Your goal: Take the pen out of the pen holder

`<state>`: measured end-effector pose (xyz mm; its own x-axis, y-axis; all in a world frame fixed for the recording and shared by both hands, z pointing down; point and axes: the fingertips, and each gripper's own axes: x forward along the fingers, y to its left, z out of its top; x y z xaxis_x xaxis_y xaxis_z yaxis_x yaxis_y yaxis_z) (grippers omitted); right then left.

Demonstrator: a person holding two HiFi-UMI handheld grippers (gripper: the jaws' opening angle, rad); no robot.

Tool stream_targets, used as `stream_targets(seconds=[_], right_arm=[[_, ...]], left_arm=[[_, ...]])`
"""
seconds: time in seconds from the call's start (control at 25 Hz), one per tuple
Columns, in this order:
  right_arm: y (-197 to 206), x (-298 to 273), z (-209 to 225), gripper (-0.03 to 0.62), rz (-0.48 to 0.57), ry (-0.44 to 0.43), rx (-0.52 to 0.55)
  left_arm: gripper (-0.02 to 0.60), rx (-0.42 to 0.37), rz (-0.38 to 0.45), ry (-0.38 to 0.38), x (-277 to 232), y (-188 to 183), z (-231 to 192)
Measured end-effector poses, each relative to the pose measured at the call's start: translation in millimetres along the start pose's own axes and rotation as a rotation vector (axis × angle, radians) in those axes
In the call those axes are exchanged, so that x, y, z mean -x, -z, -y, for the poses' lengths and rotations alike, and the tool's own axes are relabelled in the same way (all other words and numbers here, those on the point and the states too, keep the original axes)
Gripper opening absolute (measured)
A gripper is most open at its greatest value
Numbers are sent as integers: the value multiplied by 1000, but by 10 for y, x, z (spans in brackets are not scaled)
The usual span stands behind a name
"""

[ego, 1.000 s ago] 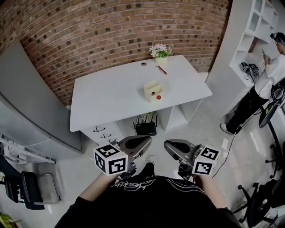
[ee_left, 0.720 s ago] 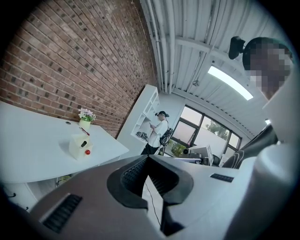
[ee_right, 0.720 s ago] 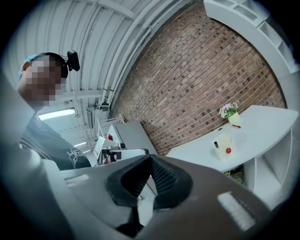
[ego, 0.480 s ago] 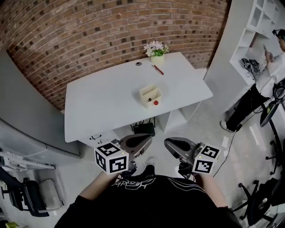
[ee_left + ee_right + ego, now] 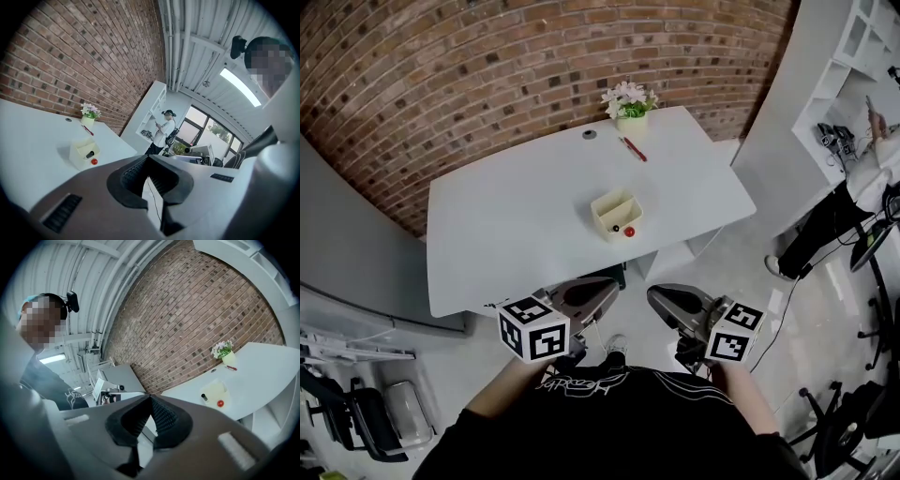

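Table (image 5: 506, 216) is sitting nearer and lower in the head view than a second ago. The person is walking up to it, and both tongs are riding along near its front edge. Left tongs (image 5: 611, 291) are closed on nothing, with the tips meeting. Right tongs (image 5: 653, 302) are likewise closed and empty. Holder (image 5: 617, 215), a pale open box, is standing mid-table, well apart from both tongs. Pen (image 5: 616, 227) is showing only as a dark stub end in the holder's near part. A red ball (image 5: 629, 232) is lying just beside that end; can't tell if it's inside the box or outside. A red pen (image 5: 634, 149) is lying flat on the table near the plant (image 5: 628, 101) at the far edge. Another person (image 5: 853, 187) is standing by the shelves at right.

Judging by looks, the pen is light, stiff and smooth, so it is likely slipping easily between pads. The box is looking light too and may be sliding or tipping if the pen drags on it. Best hold is pinching across the exposed dark end and pulling along its length. The tongs are needing to open first.
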<state>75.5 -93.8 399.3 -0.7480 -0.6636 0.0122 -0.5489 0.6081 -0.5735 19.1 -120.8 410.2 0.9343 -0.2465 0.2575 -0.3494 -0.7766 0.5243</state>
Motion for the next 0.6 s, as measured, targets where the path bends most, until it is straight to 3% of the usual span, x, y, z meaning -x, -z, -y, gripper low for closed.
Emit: stream_targets(seconds=[0.6], right_arm=[[-253, -343, 527, 5, -3, 78, 12]], left_arm=[[3, 56, -2, 0, -173, -270, -574]])
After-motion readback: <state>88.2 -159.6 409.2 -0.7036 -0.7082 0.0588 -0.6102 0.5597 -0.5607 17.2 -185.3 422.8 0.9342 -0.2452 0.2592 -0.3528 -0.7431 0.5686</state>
